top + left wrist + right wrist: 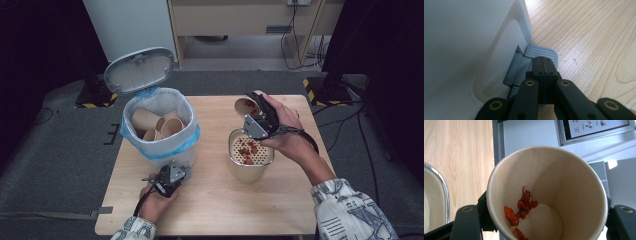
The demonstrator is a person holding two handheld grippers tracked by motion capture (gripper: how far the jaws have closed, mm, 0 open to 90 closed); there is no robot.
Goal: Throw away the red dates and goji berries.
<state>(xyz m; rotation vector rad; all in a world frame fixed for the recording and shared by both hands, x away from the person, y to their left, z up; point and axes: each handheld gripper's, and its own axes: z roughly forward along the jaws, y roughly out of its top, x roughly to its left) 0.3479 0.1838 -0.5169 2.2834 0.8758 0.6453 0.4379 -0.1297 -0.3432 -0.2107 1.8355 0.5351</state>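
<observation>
My right gripper (261, 116) is shut on a brown paper cup (246, 106), held tilted above a beige container (250, 170) at the table's middle right. In the right gripper view, red food scraps (522, 206) cling to the inside of the cup (574, 185). More red bits lie on the container's perforated strainer (249, 149). My left gripper (172, 170) is shut, with its tips (543, 60) resting on the grey pedal (540, 51) at the foot of a white trash bin (165, 157). The bin's lid (140, 70) stands open.
The bin has a blue liner (192, 137) and holds several empty paper cups (160, 125). The wooden table (210, 210) is bare in front of the container. Beyond it are a grey floor, cables and a cabinet (240, 20).
</observation>
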